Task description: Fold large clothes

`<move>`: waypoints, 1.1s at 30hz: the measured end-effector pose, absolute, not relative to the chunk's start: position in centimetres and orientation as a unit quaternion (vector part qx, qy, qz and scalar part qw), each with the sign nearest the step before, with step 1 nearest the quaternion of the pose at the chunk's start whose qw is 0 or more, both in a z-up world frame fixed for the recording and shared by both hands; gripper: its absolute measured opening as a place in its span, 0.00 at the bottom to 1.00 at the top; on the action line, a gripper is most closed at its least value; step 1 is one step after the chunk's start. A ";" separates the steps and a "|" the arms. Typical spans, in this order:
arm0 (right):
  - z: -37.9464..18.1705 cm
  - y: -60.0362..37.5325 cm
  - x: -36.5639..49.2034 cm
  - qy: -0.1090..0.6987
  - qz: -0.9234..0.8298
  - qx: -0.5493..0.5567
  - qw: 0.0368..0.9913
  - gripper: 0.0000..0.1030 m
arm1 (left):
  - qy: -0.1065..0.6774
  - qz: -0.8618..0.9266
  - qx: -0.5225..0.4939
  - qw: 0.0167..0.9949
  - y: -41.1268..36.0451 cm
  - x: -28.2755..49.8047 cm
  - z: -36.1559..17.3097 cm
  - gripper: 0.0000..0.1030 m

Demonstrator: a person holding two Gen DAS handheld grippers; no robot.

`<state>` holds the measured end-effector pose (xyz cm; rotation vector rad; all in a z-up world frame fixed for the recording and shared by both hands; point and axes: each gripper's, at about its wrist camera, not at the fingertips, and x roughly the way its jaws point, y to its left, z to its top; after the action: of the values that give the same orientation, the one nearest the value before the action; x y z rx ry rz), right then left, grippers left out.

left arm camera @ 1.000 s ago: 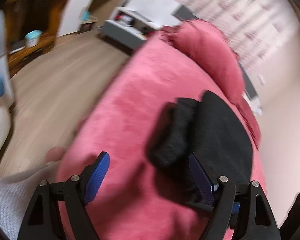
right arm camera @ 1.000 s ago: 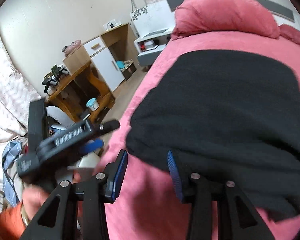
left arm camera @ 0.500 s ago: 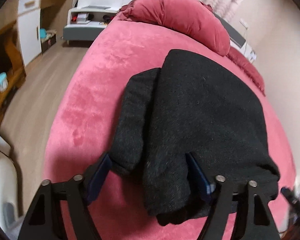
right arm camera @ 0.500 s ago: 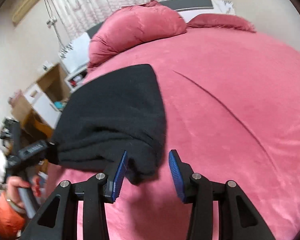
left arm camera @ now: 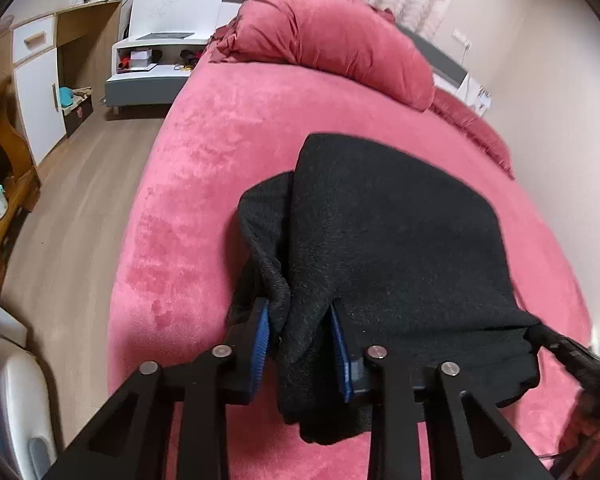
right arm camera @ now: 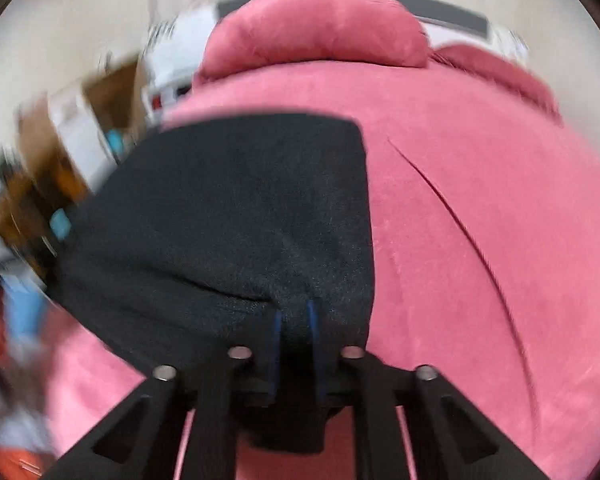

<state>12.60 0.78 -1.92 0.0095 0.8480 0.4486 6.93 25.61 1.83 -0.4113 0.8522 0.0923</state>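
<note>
In your left wrist view, your left gripper has just been closing, and its blue pads now pinch a thick bunch of the black garment at its near edge, with fabric spilling down below the fingers. The garment lies folded on the pink bed, its bulk stretching away from you toward the big pink pillow at the head of the bed, and a narrower fold of it sits along the left side of the main panel. At the lower right edge of this view you can make out part of your other gripper, dark and partly cut off, just beside the garment's near right corner. Beyond the bed stand a white bedside unit, a wooden cabinet with a white door and a wood floor. In your right wrist view, which is blurred on the left side, your right gripper has also just been closing and its pads are clamped tight on a small pinch of the same black garment at its near right corner. From there the cloth spreads up and to the left across the pink bed, and a long crease runs through the cover to the right of it. The pink pillow sits at the far end.
</note>
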 end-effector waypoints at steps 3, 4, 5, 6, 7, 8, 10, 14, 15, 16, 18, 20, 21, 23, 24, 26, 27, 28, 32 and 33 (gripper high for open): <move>0.7 -0.3 9.7 0.362 0.241 0.033 0.900 0.00 | 0.404 0.036 -0.222 0.887 26.6 6.4 1.9 0.25; 0.9 -0.2 8.7 0.351 0.252 0.028 0.901 0.00 | 0.406 0.031 -0.221 0.886 26.7 6.4 1.6 0.25; 0.6 -0.1 8.1 0.353 0.261 0.023 0.898 0.00 | 0.407 0.031 -0.214 0.887 26.6 6.4 1.3 0.25; 0.1 0.0 7.8 0.361 0.256 0.010 0.897 0.00 | 0.408 0.034 -0.204 0.889 26.6 6.4 1.0 0.25; -1.2 0.4 7.9 0.375 0.242 -0.015 0.895 0.00 | 0.409 0.034 -0.198 0.890 26.4 6.4 0.7 0.25; -2.6 0.6 8.4 0.392 0.226 -0.033 0.891 0.00 | 0.409 0.032 -0.191 0.892 26.3 6.3 0.4 0.26; -4.9 0.6 9.0 0.422 0.220 -0.024 0.879 0.00 | 0.410 0.028 -0.161 0.897 25.9 6.1 -0.2 0.28; -3.7 -0.6 9.1 0.412 0.243 0.018 0.878 0.17 | 0.403 0.029 -0.125 0.906 25.5 5.6 -0.2 0.35; -3.0 -0.9 9.0 0.395 0.251 0.032 0.883 0.18 | 0.402 0.030 -0.126 0.906 25.6 5.5 0.0 0.36; -1.9 -1.2 8.9 0.369 0.256 0.045 0.893 0.22 | 0.399 0.029 -0.129 0.907 25.6 5.5 0.3 0.36; -0.9 -1.2 9.8 0.352 0.251 0.044 0.901 0.29 | 0.375 0.035 -0.139 0.916 25.9 5.2 1.7 0.36; -0.8 -0.5 11.3 0.351 0.238 0.034 0.905 0.29 | 0.336 0.039 -0.156 0.928 26.0 5.0 3.7 0.39; -1.0 0.1 12.1 0.354 0.231 0.029 0.906 0.29 | 0.325 0.038 -0.162 0.931 26.0 5.2 4.4 0.41; -1.9 1.6 14.2 0.371 0.219 0.033 0.902 0.29 | 0.318 0.039 -0.158 0.934 25.6 6.4 5.5 0.51; -2.1 1.8 14.9 0.380 0.220 0.041 0.897 0.29 | 0.323 0.043 -0.143 0.934 25.1 7.5 5.7 0.51; -2.8 3.1 16.0 0.396 0.235 0.067 0.885 0.30 | 0.348 0.055 -0.105 0.930 24.0 9.8 5.1 0.51; -3.2 4.2 16.3 0.403 0.241 0.070 0.880 0.31 | 0.358 0.062 -0.092 0.927 23.8 10.6 4.6 0.51; -4.3 5.4 16.4 0.422 0.252 0.070 0.868 0.33 | 0.373 0.071 -0.079 0.922 23.6 11.5 3.7 0.51; -5.9 7.6 13.8 0.398 0.265 0.004 0.878 0.38 | 0.416 0.110 -0.054 0.901 24.3 12.8 -0.9 0.63; -5.9 7.8 13.2 0.392 0.277 -0.009 0.877 0.38 | 0.410 0.119 -0.062 0.902 24.9 12.4 -1.5 0.68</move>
<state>13.17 7.78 -5.90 -0.0189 0.8187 0.5771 12.39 24.86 -1.49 -0.1284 0.8468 0.2463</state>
